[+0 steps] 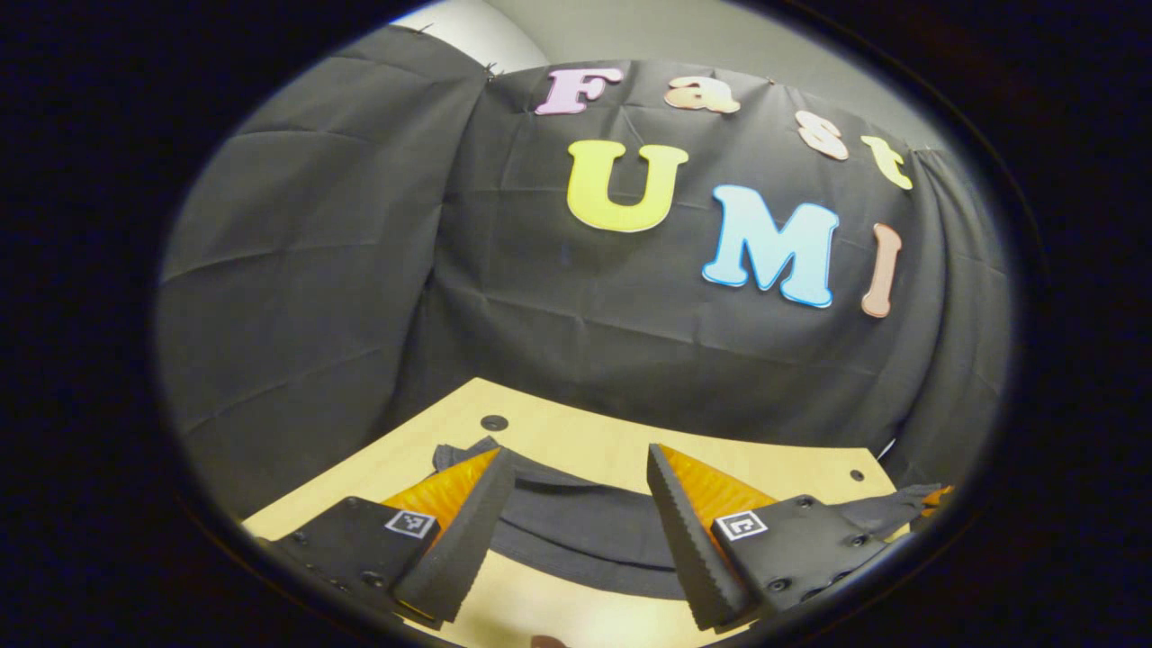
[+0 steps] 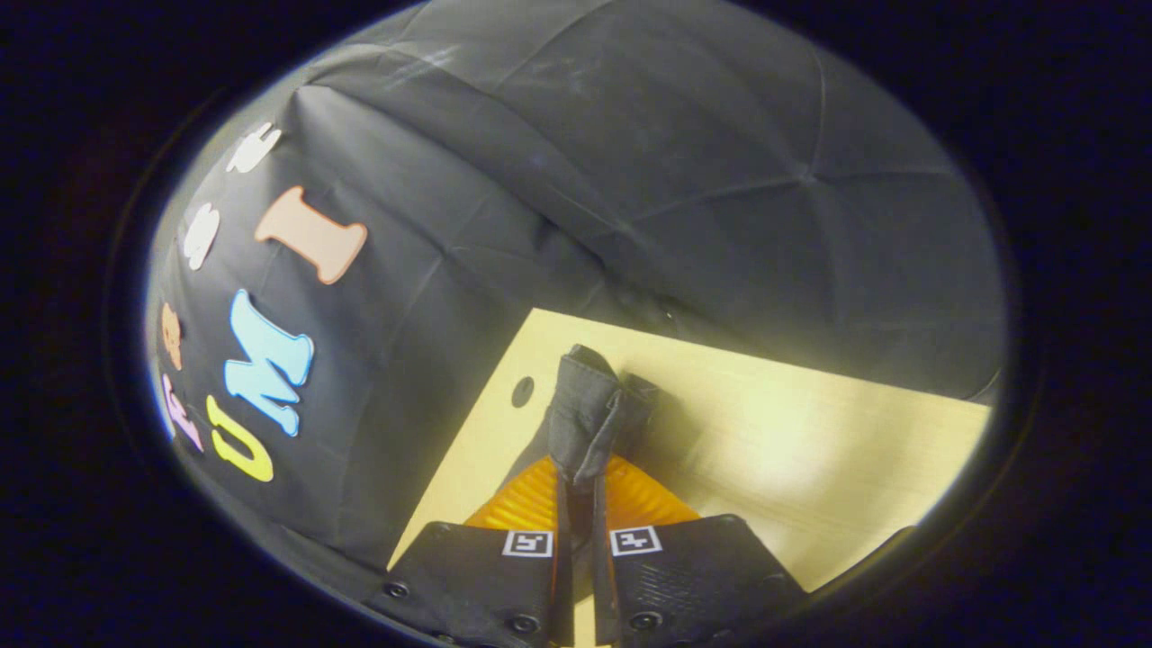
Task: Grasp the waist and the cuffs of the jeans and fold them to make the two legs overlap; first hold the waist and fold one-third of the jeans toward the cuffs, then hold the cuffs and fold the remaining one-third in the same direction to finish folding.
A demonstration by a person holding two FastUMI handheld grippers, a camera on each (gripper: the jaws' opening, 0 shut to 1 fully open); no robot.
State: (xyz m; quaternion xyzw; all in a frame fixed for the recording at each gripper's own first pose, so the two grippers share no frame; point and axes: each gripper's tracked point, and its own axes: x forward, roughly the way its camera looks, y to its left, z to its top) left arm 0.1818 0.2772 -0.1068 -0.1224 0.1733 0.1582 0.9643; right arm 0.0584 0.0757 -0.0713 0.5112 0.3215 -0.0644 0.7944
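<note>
Right hand-held gripper (image 2: 576, 490) of mine pinches the jeans (image 2: 589, 418); left hand-held gripper (image 1: 576, 531) gapes wide over tabletop (image 1: 576, 441). No legible labels.

Jeans (image 1: 576, 531) spread across the desk (image 1: 576, 441), between and beyond the parted fingers of the left tool (image 1: 580, 531). Far right in the left gripper view, a bunched end lifted off the desk. In the right gripper view, that bunch pinched upright in the right tool (image 2: 580, 504), desk (image 2: 792, 432) beneath, booth wall behind.
</note>
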